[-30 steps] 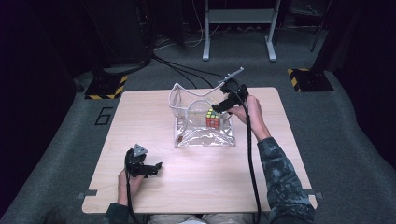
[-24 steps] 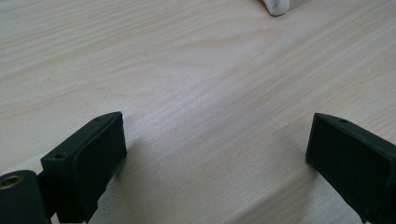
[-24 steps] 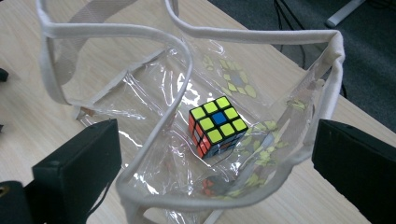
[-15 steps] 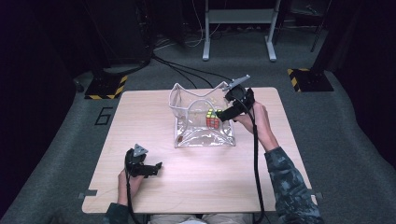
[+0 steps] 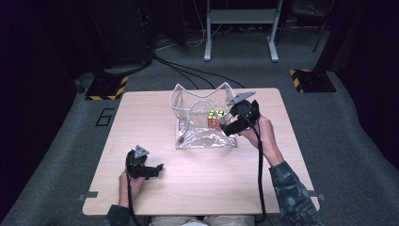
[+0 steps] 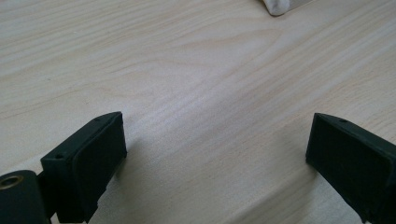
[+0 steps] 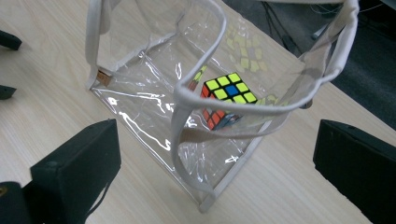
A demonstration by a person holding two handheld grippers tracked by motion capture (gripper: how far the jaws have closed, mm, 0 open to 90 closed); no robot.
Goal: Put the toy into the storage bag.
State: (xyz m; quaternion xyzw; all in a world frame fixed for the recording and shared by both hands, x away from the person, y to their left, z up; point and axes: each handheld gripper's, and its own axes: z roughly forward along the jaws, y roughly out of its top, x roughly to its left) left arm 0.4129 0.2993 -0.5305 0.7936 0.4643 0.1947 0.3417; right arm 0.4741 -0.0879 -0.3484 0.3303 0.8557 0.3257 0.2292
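Scrambled puzzle cube (image 7: 225,99) sits inside the upright clear bag (image 7: 140,88).

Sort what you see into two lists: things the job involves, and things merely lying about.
In the job: clear bag; cube inside it; right gripper, jaws apart above the bag.
Lying about: left gripper resting on the table; floor cables; metal stand.

A lab: hazard-striped stand bases (image 5: 106,87), floor cables (image 5: 188,70), grey carpet (image 5: 56,155).
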